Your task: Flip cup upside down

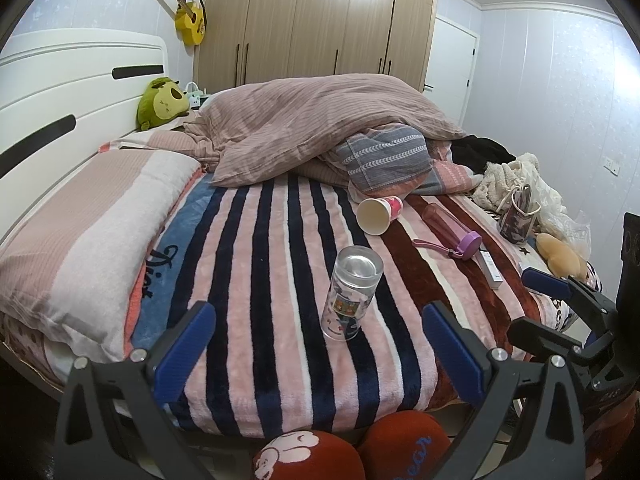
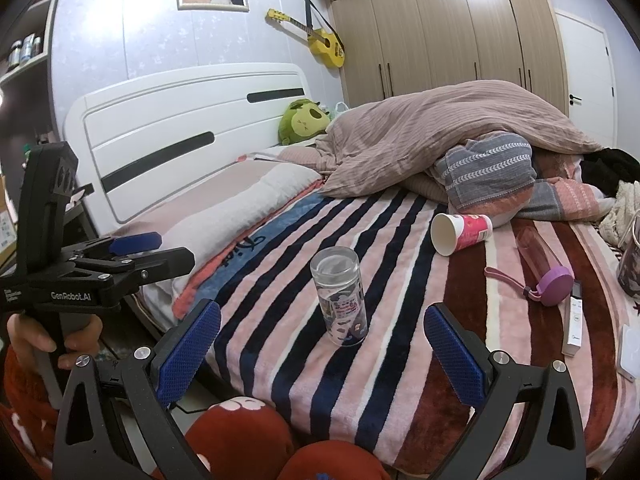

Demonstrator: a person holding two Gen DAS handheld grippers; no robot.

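Observation:
A clear glass cup [image 1: 350, 294] with cartoon prints stands on the striped blanket [image 1: 256, 264], its flat closed end up. It also shows in the right wrist view [image 2: 340, 296]. My left gripper [image 1: 316, 354] is open and empty, just short of the cup. My right gripper [image 2: 322, 354] is open and empty, also just short of it. The right gripper shows at the right of the left wrist view [image 1: 560, 292]; the left gripper shows at the left of the right wrist view [image 2: 132, 248].
A pink paper cup [image 1: 378, 214] lies on its side beyond the glass. A purple-capped bottle [image 1: 452, 228] and a white box [image 1: 491, 269] lie to the right. A heaped duvet [image 1: 320, 128], a pillow [image 1: 92, 216] and a headboard [image 1: 60, 88] surround the bed.

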